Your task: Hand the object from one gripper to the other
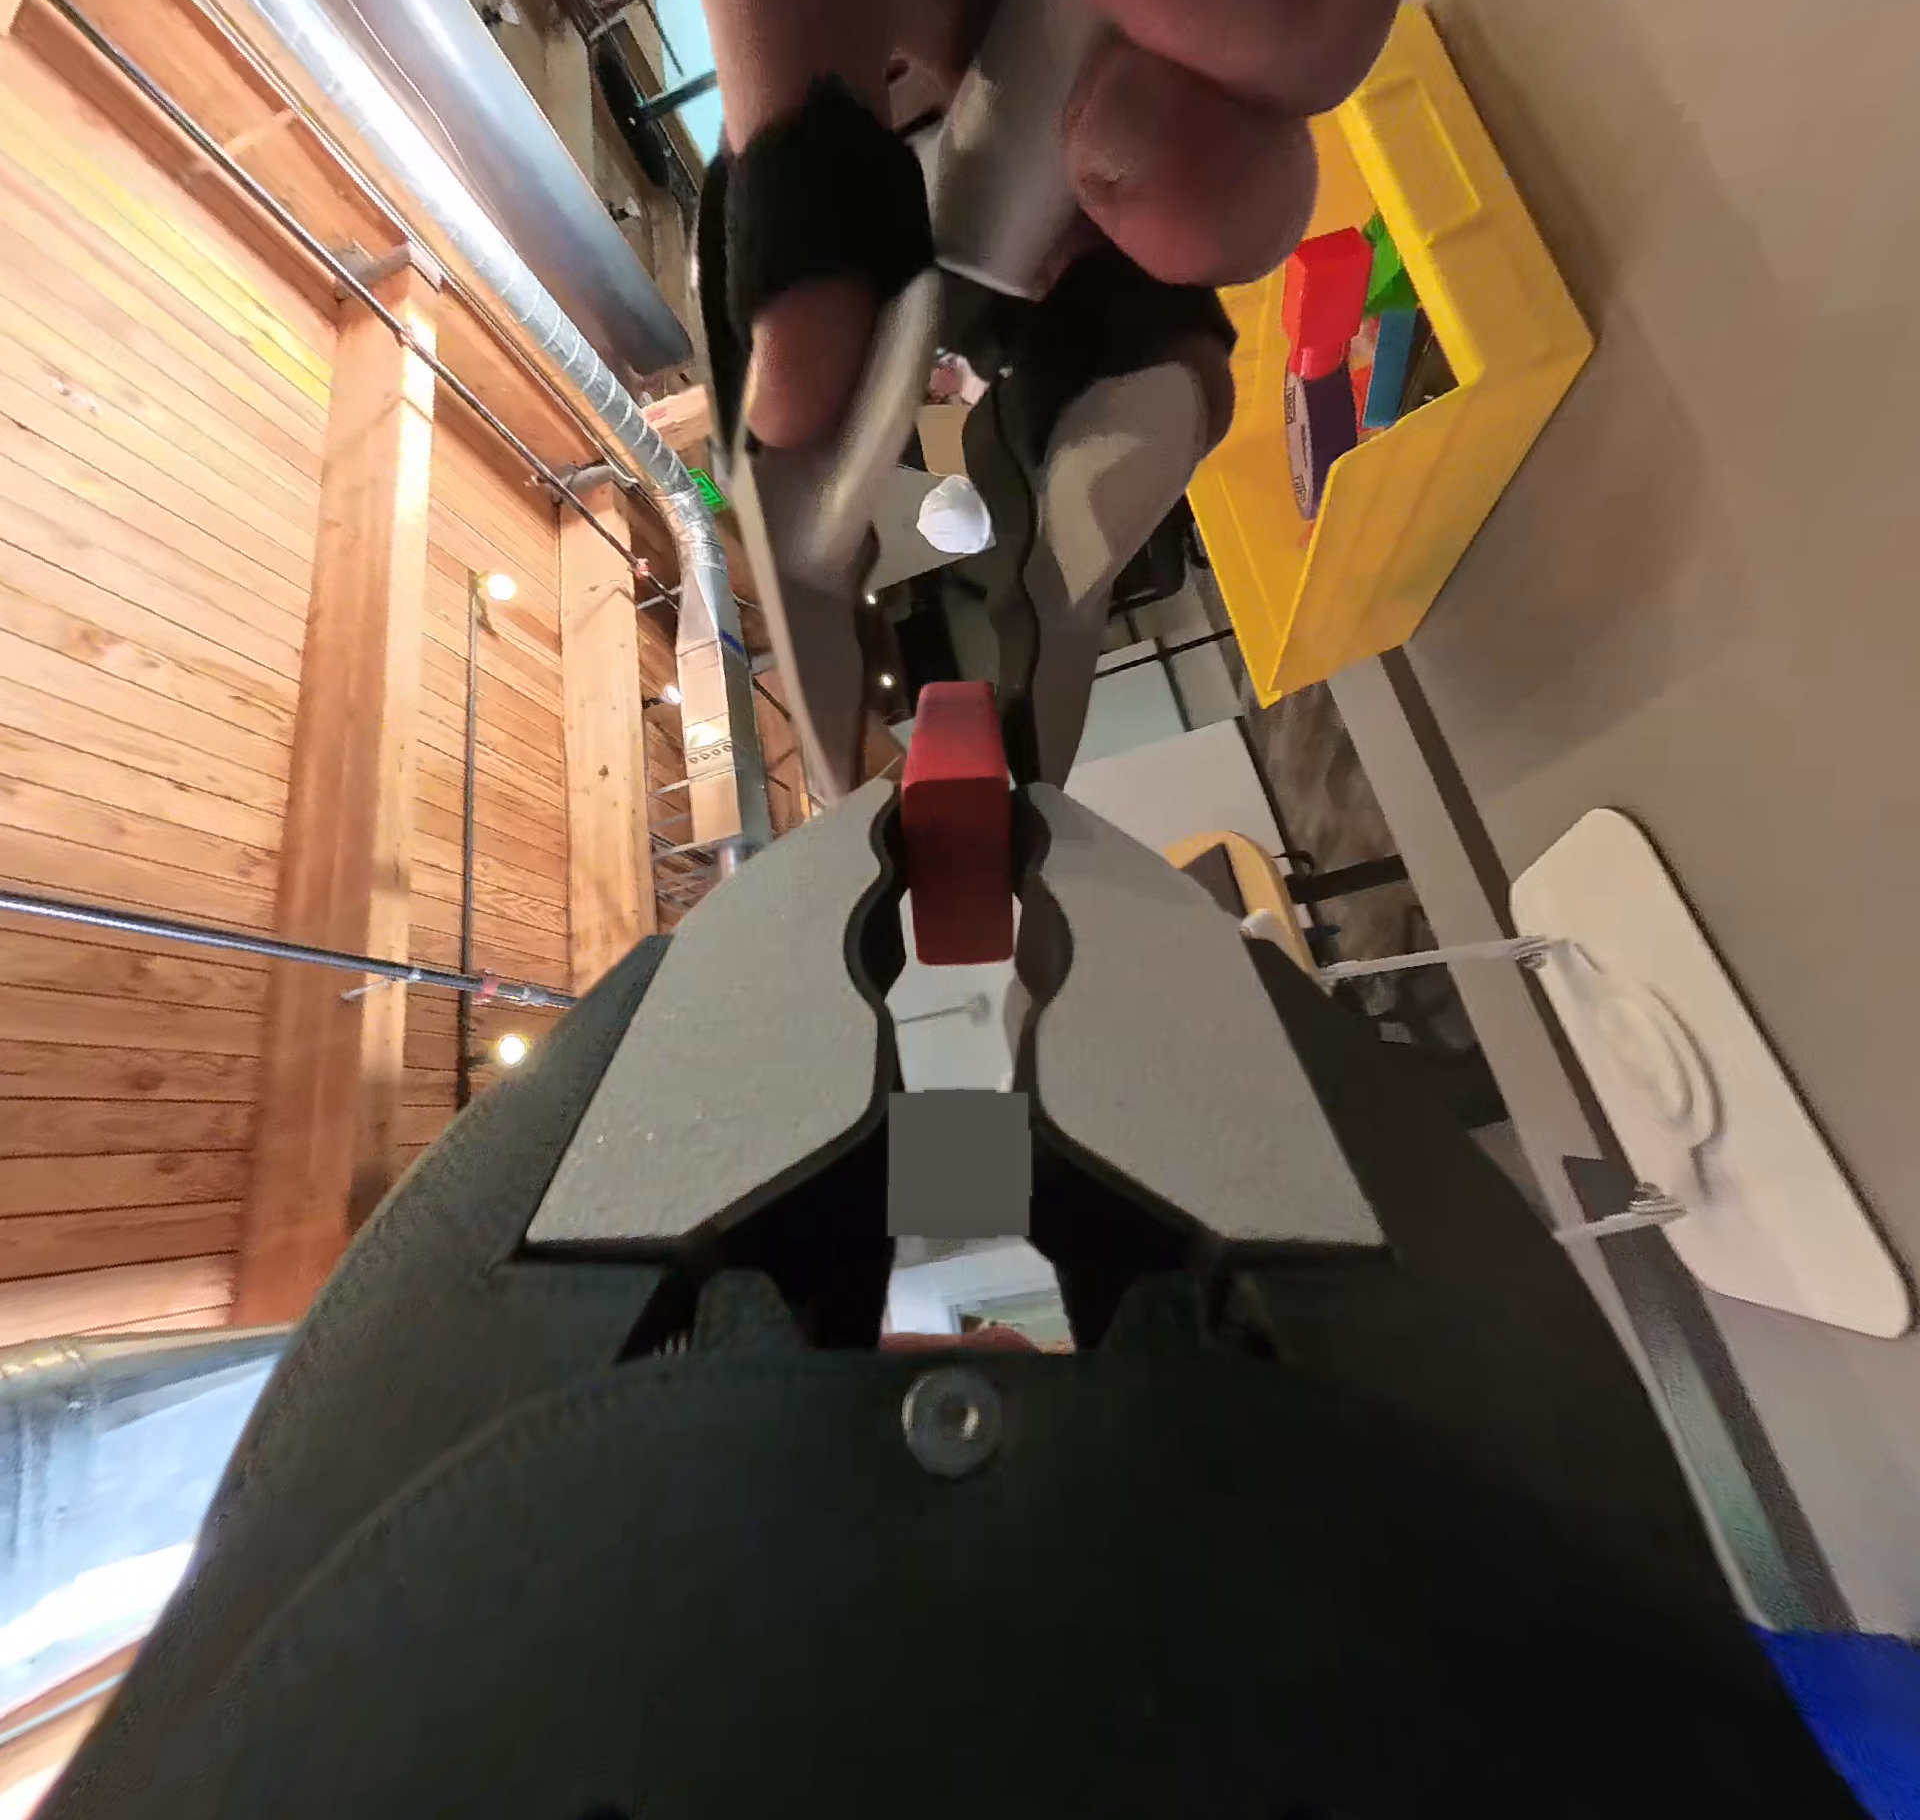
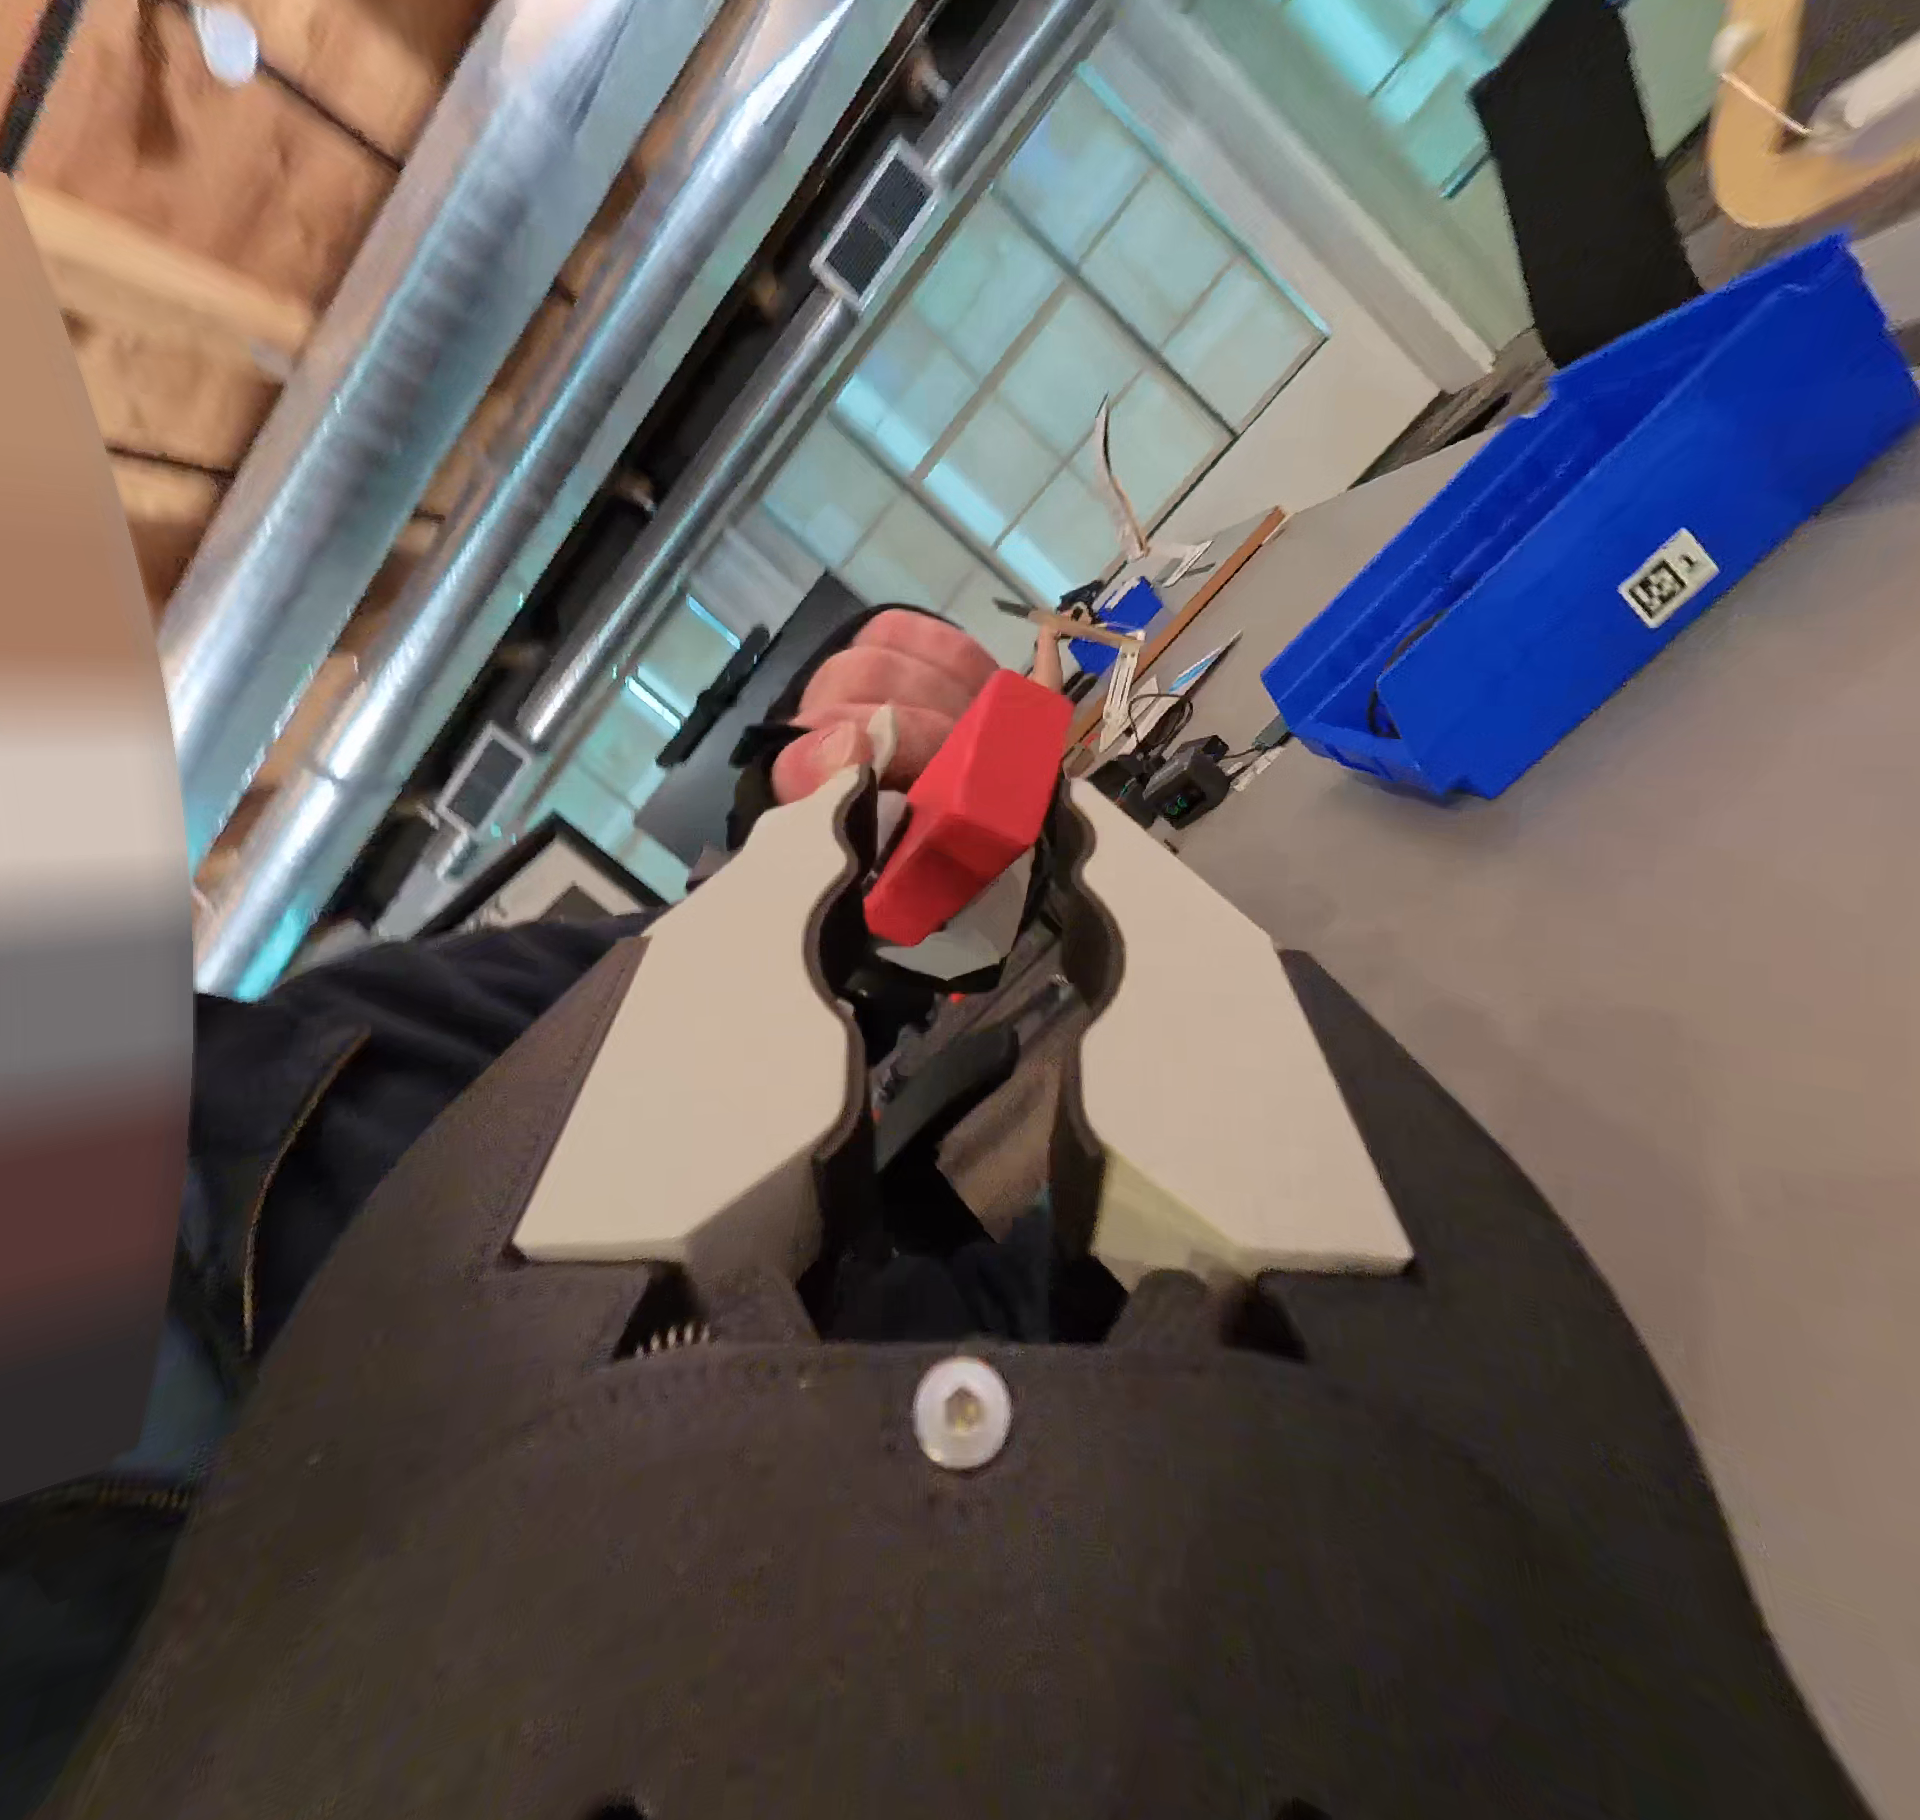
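A red block [image 1: 956,835] is held in the air between the two grippers. My left gripper [image 1: 956,814] is shut on its near end, with both grey fingers pressed on its sides. My right gripper [image 2: 968,806] is open, and its fingertips stand on either side of the block [image 2: 971,794] with small gaps. In the left wrist view the right gripper [image 1: 940,768] comes in from above, held by a hand [image 1: 1174,87], and straddles the block's far end. In the right wrist view the left gripper's fingers [image 2: 971,944] show behind the block.
A yellow bin [image 1: 1351,544] with several coloured blocks sits on the grey table. A white flat pad [image 1: 1714,1095] lies near it. A blue bin [image 2: 1558,607] stands on the table [image 2: 1558,1095], with small electronics [image 2: 1184,794] beside it.
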`<state>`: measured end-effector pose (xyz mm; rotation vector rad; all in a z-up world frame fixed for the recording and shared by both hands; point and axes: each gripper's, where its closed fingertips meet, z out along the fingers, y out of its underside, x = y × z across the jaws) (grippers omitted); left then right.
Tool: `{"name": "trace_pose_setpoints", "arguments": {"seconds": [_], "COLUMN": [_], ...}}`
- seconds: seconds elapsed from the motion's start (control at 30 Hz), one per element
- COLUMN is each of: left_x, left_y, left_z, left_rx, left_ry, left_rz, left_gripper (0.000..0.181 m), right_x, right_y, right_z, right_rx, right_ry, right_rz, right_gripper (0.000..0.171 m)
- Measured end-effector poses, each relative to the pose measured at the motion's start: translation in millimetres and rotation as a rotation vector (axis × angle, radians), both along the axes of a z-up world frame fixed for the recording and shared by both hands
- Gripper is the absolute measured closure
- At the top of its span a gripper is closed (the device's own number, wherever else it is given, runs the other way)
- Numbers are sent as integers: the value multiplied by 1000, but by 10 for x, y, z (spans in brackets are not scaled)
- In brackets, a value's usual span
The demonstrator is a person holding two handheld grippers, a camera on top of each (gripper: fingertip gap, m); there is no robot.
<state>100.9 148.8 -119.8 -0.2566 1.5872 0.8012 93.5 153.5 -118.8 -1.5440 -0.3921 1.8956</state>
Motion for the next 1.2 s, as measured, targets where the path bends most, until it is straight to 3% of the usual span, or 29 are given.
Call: {"name": "trace_pose_setpoints", "arguments": {"seconds": [0.23, 0.37, 0.47, 0.53, 0.73, 0.87, 1.03, 1.1, 1.2], "left_x": [44, 7, -79, -136, -104, -70, -97, -46, 32], "left_y": [121, 192, 171, 162, -17, -269, -330, -390, -536], "left_z": [-91, -152, -172, -206, -342, -193, -10, -61, -135], "left_rx": [32, -100, -363, -539, -1458, -2068, -2353, -2452, -2538], "left_ry": [28, -33, -163, -249, -482, -508, -550, -516, -444], "left_rz": [26, 71, 70, 66, -19, -268, -449, -450, -476], "left_gripper": [164, 150, 139, 133, 118, 109, 87, 72, 65], "right_x": [-6, 91, 182, 157, 36, -36, -103, -139, -180], "right_y": [144, 268, 277, 236, -18, -185, -343, -398, -447], "right_z": [-40, 46, 149, 128, 172, 140, 11, -32, -75], "right_rx": [-37, 74, 213, 363, 966, 1412, 1748, 1813, 1865], "right_ry": [63, 36, -9, -149, -533, -810, -1023, -1040, -1056], "right_rz": [-103, -220, -267, -284, -320, -347, -334, -323, -318], "right_gripper": [154, 157, 157, 158, 157, 157, 157, 158, 157]}}
